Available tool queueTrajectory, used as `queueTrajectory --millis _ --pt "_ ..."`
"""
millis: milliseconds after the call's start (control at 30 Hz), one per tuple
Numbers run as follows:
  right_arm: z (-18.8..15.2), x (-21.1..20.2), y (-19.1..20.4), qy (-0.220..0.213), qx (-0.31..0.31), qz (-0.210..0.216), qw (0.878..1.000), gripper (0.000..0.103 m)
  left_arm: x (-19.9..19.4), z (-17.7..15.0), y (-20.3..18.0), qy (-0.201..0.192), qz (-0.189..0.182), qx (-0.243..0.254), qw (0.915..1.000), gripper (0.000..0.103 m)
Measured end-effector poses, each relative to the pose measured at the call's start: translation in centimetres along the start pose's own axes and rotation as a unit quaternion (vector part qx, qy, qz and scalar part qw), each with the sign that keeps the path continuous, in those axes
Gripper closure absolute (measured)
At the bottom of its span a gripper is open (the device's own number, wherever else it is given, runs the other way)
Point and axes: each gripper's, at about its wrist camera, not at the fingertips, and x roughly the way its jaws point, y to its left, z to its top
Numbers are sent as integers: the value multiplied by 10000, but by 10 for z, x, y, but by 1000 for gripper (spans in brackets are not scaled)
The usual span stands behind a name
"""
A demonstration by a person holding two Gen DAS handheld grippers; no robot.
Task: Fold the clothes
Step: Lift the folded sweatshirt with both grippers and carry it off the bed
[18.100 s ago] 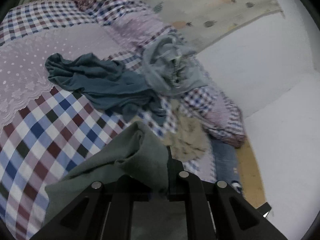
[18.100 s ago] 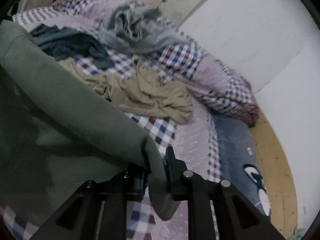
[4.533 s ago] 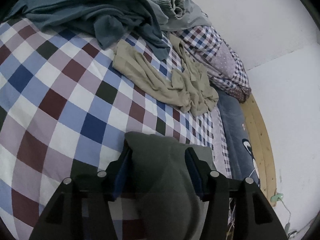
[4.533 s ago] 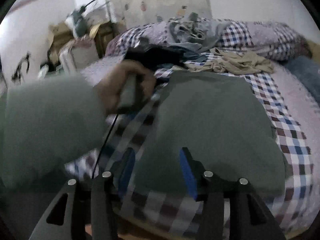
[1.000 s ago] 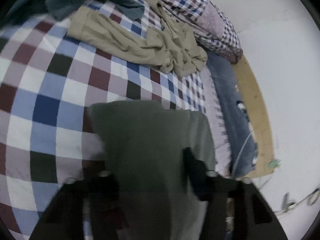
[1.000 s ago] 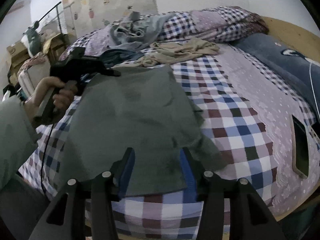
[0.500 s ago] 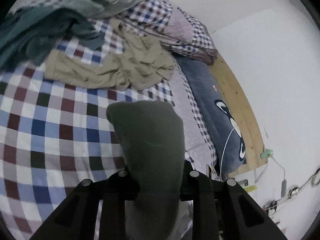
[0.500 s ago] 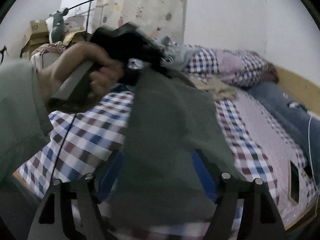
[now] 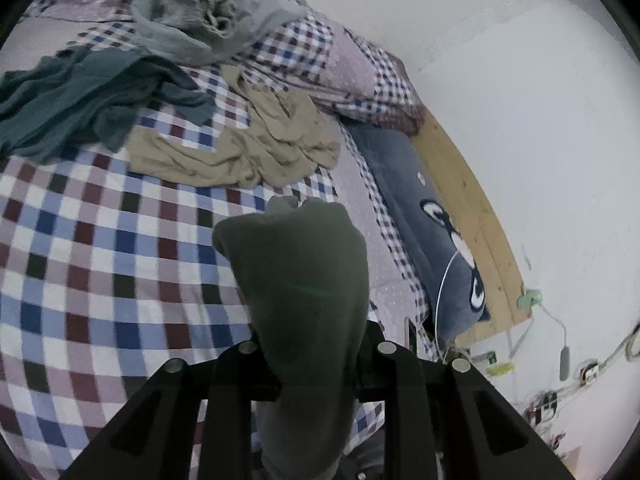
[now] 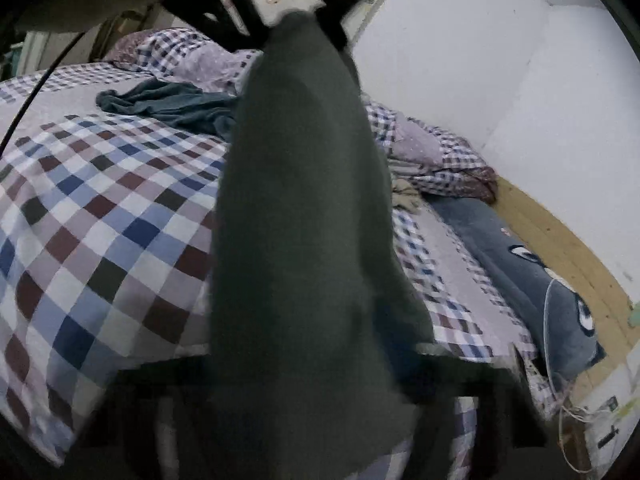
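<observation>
One garment in hand, three waiting.
The left gripper is pinching the dark green cloth garment; the right gripper's grip is blurred, untellable. Beyond it, the crumpled beige, teal and grey clothes are lying unfolded.

The left hand-held gripper is raised above the bed, jaws clamped on the green garment. The right hand-held gripper sits lower, blurred; cloth hides whether its jaws grip.

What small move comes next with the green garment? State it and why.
Probably lower the left claw toward the bare checked bedspread: it pinches the green garment aloft, hanging long and narrow, so it likely needs laying flat for a fold.
</observation>
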Motion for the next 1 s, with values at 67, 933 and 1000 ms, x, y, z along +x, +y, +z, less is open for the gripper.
queueTrajectory --millis 67,933,1000 --pt "4 -7 -6 -103 -93 149 9998 82 -11 -1 10 -101 -12 -180 9998 80" --pt "244 -120 115 -1055 -1523 5458 8172 90 -449 -108 159 -3644 1272 -2731 8812 80" --pt "266 -118 147 -1031 -1598 5474 8150 90 -470 -97 177 -3738 1511 -2882 8685 80"
